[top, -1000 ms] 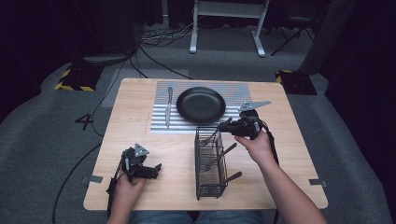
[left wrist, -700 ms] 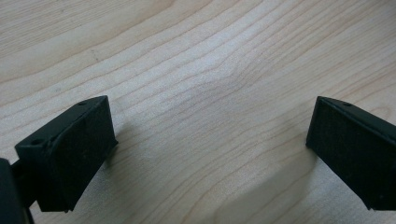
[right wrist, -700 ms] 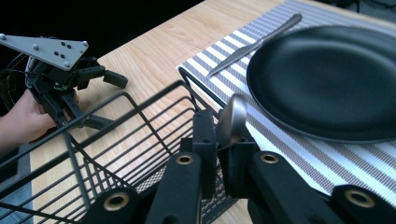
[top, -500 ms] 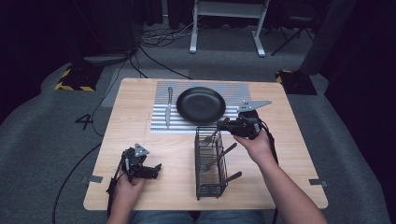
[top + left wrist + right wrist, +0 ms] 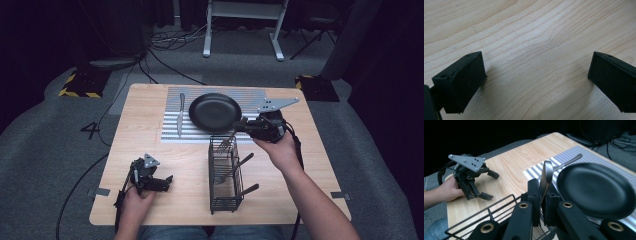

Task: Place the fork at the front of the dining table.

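Wire caddy (image 5: 225, 175) holds utensils w/ dark handles; right gripper (image 5: 243, 124) clamps fork (image 5: 227, 141) above it; left gripper (image 5: 162, 183) jaws apart.

Steel fork (image 5: 227, 142), tines down, over wire caddy (image 5: 225, 192) beside black plate (image 5: 214, 111)
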A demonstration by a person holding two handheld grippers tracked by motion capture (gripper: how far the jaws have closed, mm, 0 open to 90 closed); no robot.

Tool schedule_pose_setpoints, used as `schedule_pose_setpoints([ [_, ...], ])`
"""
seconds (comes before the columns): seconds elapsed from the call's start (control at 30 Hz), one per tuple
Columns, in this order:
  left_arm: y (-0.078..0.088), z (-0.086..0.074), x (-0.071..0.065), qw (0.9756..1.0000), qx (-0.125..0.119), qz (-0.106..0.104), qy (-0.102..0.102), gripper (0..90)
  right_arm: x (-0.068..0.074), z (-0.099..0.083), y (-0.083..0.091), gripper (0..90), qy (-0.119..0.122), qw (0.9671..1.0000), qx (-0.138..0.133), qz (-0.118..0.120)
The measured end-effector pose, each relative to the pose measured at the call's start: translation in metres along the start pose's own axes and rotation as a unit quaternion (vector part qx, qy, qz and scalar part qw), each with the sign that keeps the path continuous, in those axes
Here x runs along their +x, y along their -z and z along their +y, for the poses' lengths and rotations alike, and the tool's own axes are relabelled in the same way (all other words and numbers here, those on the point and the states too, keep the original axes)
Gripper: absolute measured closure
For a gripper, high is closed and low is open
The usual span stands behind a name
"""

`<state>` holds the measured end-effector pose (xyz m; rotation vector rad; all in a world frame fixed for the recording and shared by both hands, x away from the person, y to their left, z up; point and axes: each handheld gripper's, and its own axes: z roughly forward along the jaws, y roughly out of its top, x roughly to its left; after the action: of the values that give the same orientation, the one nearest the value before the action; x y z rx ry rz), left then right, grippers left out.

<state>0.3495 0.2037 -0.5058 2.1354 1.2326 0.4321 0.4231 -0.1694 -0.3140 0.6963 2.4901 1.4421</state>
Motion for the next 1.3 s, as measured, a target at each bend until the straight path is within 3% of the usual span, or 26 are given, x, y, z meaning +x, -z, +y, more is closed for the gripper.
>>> schedule_pose_setpoints([
  [0.47,0.0,0.0,0.0,1.0,0.0,0.0,0.0,1.3,-0.006,0.033,0.038,86.1,0.012,0.9992,-0.026,-0.028],
  [0.8,0.0,0.0,0.0,1.0,0.0,0.0,0.0,1.3,-0.025,0.042,0.064,86.1,0.0,0.9969,-0.044,-0.065],
  [1.1,0.0,0.0,0.0,1.0,0.0,0.001,0.0,1.2,-0.046,0.043,0.065,86.1,-0.01,0.9952,-0.043,-0.088],
  [1.3,0.0,0.0,0.0,1.0,0.001,0.001,0.0,1.0,-0.063,0.042,0.055,86.1,-0.016,0.994,-0.021,-0.106],
])
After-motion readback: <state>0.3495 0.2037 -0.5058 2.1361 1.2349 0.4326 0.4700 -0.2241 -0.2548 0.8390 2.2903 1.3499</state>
